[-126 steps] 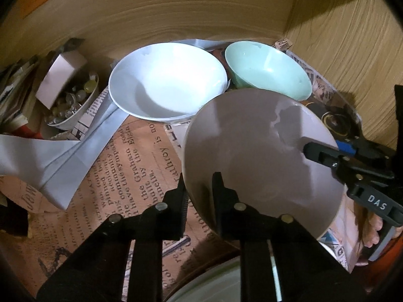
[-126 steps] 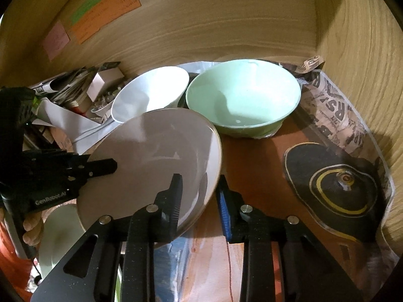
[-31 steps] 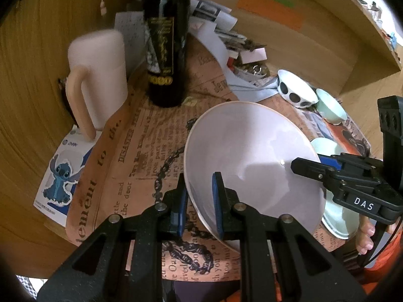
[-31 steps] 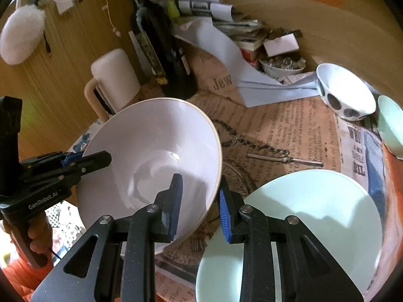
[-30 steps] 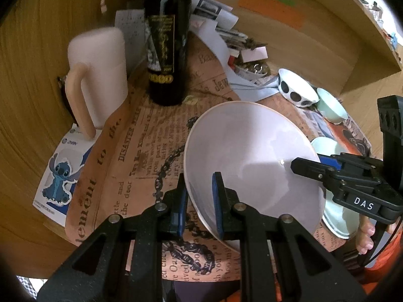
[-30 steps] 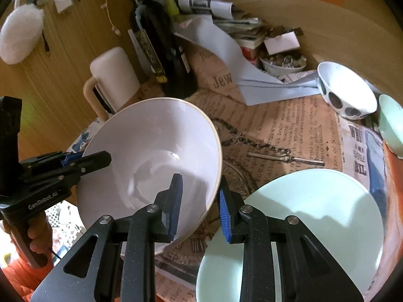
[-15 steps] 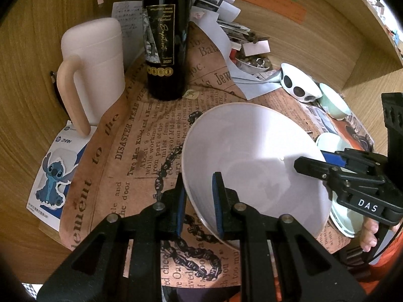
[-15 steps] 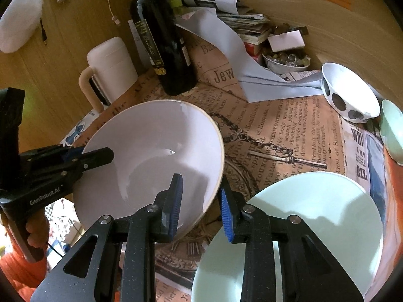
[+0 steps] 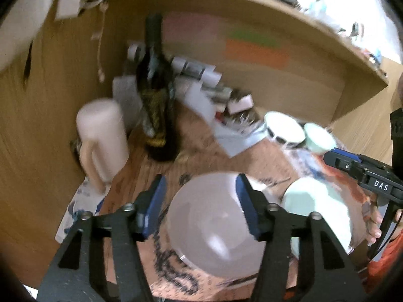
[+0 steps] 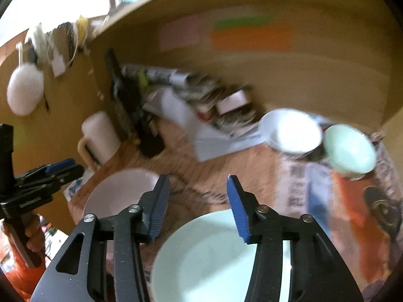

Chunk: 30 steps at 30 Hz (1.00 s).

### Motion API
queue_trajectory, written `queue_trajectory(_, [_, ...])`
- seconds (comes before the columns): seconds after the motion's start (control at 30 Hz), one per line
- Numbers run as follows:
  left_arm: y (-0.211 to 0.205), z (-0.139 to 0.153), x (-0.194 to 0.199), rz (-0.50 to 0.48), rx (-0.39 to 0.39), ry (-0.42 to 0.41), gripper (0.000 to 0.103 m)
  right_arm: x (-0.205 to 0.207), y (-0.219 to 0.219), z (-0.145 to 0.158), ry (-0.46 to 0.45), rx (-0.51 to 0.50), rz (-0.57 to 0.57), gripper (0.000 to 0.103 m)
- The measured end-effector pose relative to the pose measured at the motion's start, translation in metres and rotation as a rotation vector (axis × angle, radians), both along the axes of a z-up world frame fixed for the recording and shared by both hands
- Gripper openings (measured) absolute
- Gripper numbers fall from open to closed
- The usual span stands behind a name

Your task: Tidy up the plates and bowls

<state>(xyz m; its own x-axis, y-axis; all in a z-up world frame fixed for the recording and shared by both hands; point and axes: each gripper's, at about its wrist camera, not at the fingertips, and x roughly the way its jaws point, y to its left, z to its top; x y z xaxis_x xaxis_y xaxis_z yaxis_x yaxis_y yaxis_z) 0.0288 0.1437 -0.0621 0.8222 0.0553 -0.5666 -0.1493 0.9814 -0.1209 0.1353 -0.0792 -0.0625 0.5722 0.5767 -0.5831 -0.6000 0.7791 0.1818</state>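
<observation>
The large white bowl (image 9: pixel 214 224) now sits on the newspaper-covered desk (image 9: pixel 221 156), just beside the pale green plate (image 10: pixel 214 256) at its 3 o'clock. The left gripper (image 9: pixel 200 206) has just been opening; its jaws stand about half apart, astride the bowl's far rim without pressing it. The right gripper (image 10: pixel 196 201) has also been opening and holds nothing, with the plate below. At 1 o'clock in the left wrist view, the spotted white bowl (image 9: pixel 283 128) and small green bowl (image 9: pixel 318 137) sit together; through the blur they seem to touch. One bowl appears placed; gathering the two far bowls likely remains.
</observation>
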Motion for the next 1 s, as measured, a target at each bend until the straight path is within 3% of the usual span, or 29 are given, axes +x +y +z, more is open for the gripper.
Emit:
queue_trajectory(0.17, [-0.025,0.022,0.015,-0.026,0.020,-0.056,0.083,0.007,-0.032,0.022,-0.057,0.041,-0.068,0.052])
queue_trajectory(0.27, [-0.041,0.030,0.028,-0.042,0.018,-0.076,0.093,0.010,-0.051,0.032,-0.086,0.071,-0.103,0.063])
queue_trajectory(0.4, [-0.062,0.038,0.050,-0.071,0.032,-0.075,0.095,0.019,-0.073,0.039,-0.108,0.103,-0.139,0.067])
queue_trajectory(0.67, [-0.107,0.035,0.112,-0.105,0.138,-0.020,0.095,0.045,-0.097,0.043,-0.124,0.111,-0.177,0.069])
queue_trajectory(1.0, [-0.134,0.019,0.193,-0.133,0.140,0.094,0.095,0.093,-0.100,0.023,-0.067,0.074,-0.184,0.069])
